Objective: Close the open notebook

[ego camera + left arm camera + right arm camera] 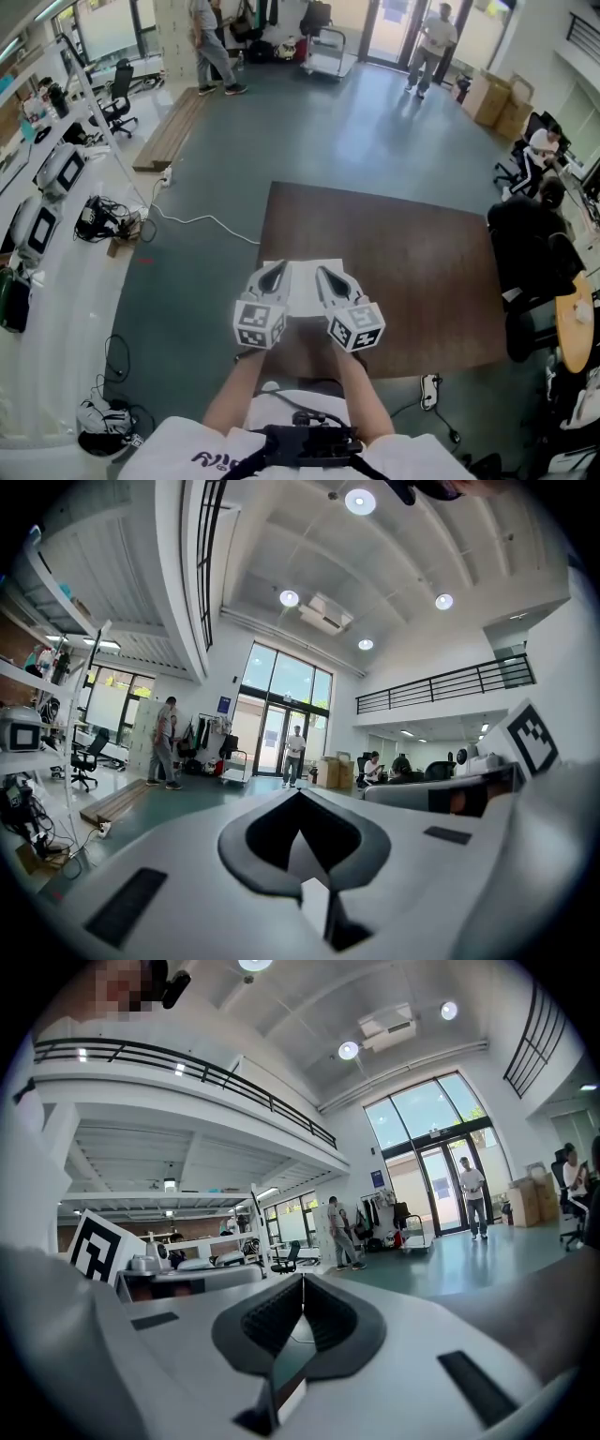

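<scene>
In the head view the open notebook [303,271] lies white on the near part of the brown table [422,281], partly covered by both grippers. My left gripper [273,275] hangs over its left page and my right gripper [329,278] over its right page, side by side. Both point level and away from me. In the left gripper view the left gripper [298,795] has its jaws together with nothing between them. The right gripper [302,1280] looks the same in the right gripper view. Neither gripper view shows the notebook.
Grey floor surrounds the table. A white cable [202,223] runs on the floor at the left, near wooden planks [173,131]. Seated people and office chairs [530,234] crowd the right edge. Two people [211,42] stand far off by the glass doors.
</scene>
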`<state>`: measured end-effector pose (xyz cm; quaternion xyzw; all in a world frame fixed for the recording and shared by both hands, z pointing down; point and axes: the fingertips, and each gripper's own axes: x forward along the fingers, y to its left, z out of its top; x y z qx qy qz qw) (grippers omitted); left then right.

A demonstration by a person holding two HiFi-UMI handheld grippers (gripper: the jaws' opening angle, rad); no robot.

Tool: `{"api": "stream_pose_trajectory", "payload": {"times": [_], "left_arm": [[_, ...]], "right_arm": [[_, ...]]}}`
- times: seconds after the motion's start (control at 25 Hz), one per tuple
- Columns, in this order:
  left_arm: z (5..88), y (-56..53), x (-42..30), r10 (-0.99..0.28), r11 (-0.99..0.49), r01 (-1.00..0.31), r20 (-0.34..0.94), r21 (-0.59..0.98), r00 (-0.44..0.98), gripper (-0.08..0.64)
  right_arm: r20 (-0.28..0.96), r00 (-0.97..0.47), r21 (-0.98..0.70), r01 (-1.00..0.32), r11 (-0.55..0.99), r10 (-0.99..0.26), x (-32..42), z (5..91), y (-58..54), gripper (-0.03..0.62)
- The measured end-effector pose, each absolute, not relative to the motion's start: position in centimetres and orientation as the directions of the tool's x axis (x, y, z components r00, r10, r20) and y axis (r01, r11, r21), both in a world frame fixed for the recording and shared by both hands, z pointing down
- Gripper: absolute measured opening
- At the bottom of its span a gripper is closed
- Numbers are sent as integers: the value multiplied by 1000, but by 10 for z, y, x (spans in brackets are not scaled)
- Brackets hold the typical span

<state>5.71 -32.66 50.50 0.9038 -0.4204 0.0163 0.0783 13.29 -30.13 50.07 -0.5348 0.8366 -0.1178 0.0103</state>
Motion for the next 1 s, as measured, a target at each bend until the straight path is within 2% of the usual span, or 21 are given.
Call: {"api": "stream_pose_trajectory", "payload": {"times": [0.32,0.56,0.72,1.0], "left_arm": [[523,-324,54,-764,-615,-775,133,142,631,9],[629,-326,18,-751,-538,-820,329,196,572,9],[696,-305,8,-682,-502,-815,448,289,579,9],[761,-284,-9,-618,-409,-828,551,384,560,10]], "right_arm": [[98,-422,-208,-894,396,-901,148,498,-297,5],[134,-429,-225,-891,394,-893,138,521,-303,5],[170,-439,-230,-888,398,-882,135,537,-302,5],[223,-456,-241,-882,405,-862,126,560,-301,5]]}}
